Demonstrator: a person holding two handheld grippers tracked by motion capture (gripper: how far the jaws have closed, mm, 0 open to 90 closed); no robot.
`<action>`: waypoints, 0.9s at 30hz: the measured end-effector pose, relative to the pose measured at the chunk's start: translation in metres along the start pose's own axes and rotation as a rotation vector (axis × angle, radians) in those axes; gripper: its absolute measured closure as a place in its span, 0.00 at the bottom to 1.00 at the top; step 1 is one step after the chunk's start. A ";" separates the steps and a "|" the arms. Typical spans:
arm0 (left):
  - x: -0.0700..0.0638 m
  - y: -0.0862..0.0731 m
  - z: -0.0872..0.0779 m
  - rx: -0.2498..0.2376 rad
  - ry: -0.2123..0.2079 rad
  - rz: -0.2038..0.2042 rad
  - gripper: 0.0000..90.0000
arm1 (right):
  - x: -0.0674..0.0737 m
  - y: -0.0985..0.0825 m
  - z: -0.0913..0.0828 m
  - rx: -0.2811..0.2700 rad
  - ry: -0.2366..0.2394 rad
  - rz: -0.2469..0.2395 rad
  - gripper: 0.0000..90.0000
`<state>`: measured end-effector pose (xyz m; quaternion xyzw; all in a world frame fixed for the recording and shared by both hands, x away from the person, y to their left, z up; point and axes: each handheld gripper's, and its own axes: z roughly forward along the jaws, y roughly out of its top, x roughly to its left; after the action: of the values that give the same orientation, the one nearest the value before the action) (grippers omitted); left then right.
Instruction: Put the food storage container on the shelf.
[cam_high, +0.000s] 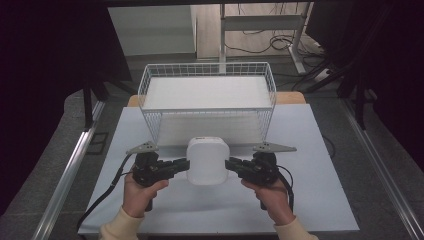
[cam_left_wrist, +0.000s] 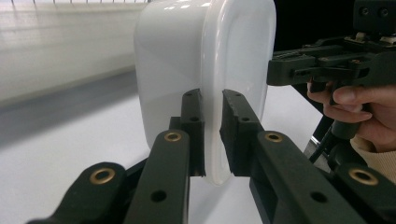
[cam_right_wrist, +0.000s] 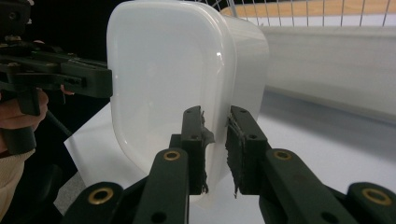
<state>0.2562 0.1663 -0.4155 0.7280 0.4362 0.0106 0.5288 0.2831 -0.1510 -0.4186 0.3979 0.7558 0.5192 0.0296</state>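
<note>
Nearest: 2 hands, 1 per gripper, cream sleeves at bottom edge. L gripper (cam_high: 181, 166) & R gripper (cam_high: 231, 166): 2 total, each w/ 1 grey plate on top + 1 trailing cable. Both clamped on rim of 1 white container (cam_high: 207, 161), L on its left edge, R on its right; container sits between them, over the table (cam_high: 310, 200), just in front of the basket. Beyond: 1 white wire basket (cam_high: 150, 80), at table's far end.

container (cam_left_wrist: 205, 70) top cropped, rim edge hidden between jaws
</note>
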 end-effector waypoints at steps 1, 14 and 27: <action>-0.001 0.002 -0.001 -0.001 0.000 0.002 0.89 | 0.001 0.003 -0.001 -0.006 0.005 -0.006 0.86; -0.002 0.043 -0.015 -0.041 -0.008 0.029 0.89 | 0.008 0.049 -0.009 -0.011 -0.007 -0.067 0.86; -0.004 0.089 -0.024 -0.075 0.022 0.084 0.89 | 0.014 0.092 -0.013 -0.051 -0.022 -0.104 0.86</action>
<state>0.2975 0.1767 -0.3340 0.7250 0.4105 0.0571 0.5501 0.3202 -0.1390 -0.3331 0.3629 0.7616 0.5317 0.0751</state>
